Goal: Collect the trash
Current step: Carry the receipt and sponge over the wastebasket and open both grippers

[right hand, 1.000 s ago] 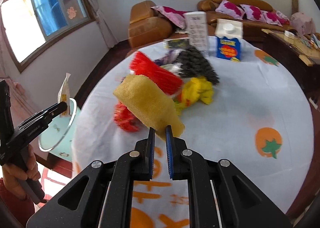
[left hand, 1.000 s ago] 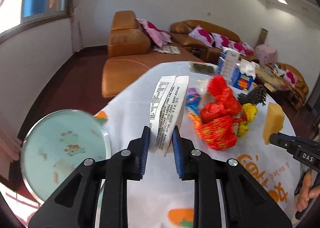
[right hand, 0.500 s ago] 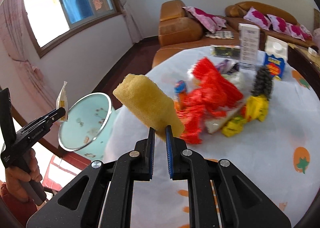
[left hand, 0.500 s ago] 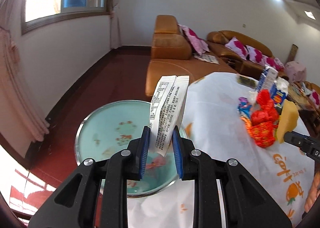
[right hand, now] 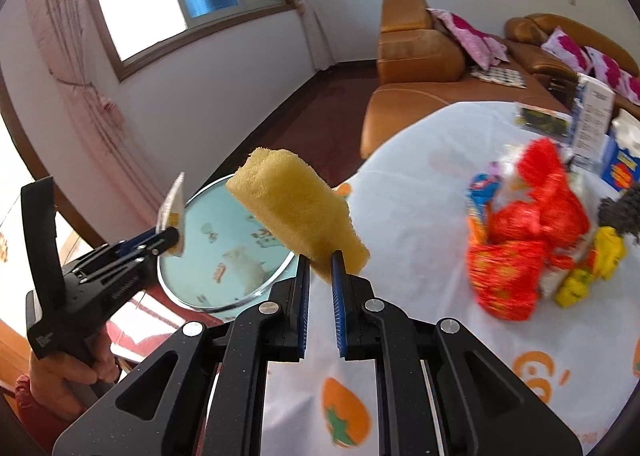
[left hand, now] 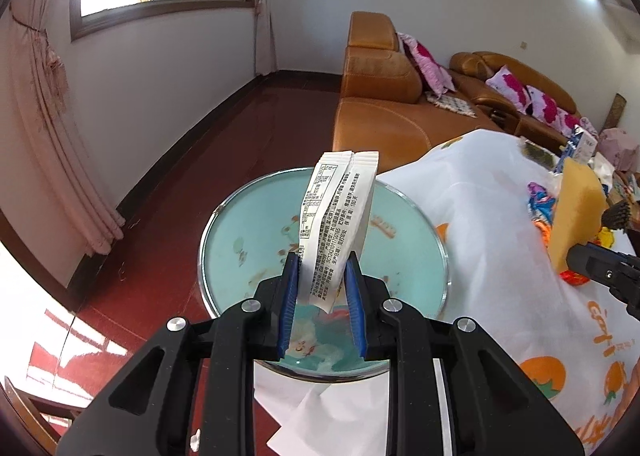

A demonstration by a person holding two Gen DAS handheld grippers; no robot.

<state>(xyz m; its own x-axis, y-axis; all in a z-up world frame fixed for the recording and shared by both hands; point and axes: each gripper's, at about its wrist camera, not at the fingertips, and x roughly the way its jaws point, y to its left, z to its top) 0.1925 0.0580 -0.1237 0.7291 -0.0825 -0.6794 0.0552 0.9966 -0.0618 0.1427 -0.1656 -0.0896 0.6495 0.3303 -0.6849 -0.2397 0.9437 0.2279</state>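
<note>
Tiled floor, teal bin [left hand: 240,232] beneath left hand-held gripper [left hand: 322,268] clamping white packet [left hand: 340,215]

A pale turquoise bin [left hand: 248,228] with faded orange-brown cartoon prints inside and a silvery rim. A white packet [left hand: 336,223] printed with black text. A yellow sponge [right hand: 300,215]. Black tools with blue pads [left hand: 289,296]. A white cloth [right hand: 408,223] patterned with orange fruit and lettering covers the counter. Red crinkled bags [right hand: 520,248], yellow wrappers [right hand: 592,268]. A tan leather sofa [left hand: 384,103] with pink-flowered cushions.
</note>
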